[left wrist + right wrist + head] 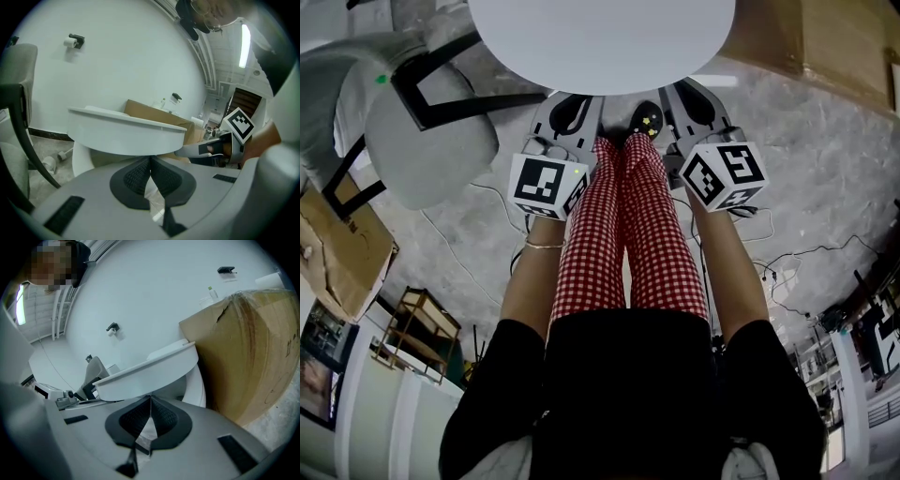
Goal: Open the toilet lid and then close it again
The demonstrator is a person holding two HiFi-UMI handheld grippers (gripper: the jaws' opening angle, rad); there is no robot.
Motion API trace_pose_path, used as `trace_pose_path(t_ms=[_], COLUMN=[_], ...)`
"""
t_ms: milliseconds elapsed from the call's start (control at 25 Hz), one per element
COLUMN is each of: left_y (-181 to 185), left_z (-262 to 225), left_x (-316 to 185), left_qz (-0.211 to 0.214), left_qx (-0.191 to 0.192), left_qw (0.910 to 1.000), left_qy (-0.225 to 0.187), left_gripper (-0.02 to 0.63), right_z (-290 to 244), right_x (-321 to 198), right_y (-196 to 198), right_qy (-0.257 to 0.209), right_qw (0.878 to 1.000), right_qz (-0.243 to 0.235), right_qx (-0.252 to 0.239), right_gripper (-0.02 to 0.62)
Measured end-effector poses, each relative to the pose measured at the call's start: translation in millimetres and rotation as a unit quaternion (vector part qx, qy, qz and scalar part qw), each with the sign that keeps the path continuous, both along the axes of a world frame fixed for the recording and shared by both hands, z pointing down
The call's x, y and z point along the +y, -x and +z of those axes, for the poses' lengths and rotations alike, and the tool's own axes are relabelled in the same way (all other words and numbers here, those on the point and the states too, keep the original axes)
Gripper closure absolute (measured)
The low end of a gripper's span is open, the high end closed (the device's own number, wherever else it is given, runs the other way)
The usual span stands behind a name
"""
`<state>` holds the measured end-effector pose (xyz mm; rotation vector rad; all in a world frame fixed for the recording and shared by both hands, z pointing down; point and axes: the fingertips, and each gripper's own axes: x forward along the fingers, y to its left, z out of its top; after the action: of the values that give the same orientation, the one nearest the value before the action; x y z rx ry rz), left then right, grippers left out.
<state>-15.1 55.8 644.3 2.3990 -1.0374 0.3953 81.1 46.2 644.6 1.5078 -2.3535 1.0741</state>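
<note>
With the left tongs [570, 108] and right tongs [694, 101] both pressed together on nothing, the shut toilet lid [600, 37] sits just ahead of their tips, so opening seems not yet begun: next, hook under its front edge and lift.

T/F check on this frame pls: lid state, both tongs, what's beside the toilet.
1. The toilet lid is down. True.
2. The left tongs are spread wide open. False: their pads meet at the tip, with nothing between them.
3. A cardboard box stands right beside the toilet. True.
4. The right tongs are clamped on the lid's rim. False: they are shut on nothing, and the rim lies beyond their tips.
</note>
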Motion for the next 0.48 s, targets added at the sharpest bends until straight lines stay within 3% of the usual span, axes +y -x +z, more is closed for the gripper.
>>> trace_pose_path(t_ms=[480], left_y=[4], left_z=[19], left_x=[7], left_qz=[0.004], left_qx=[-0.007], left_qw=[0.9999], left_qy=[0.009], left_gripper=[0.603], right_z=[20], right_x=[5], right_y=[0], right_qy=[0.010], right_qw=[1.000], right_qz=[0.002], right_qx=[0.002], right_gripper=[0.574])
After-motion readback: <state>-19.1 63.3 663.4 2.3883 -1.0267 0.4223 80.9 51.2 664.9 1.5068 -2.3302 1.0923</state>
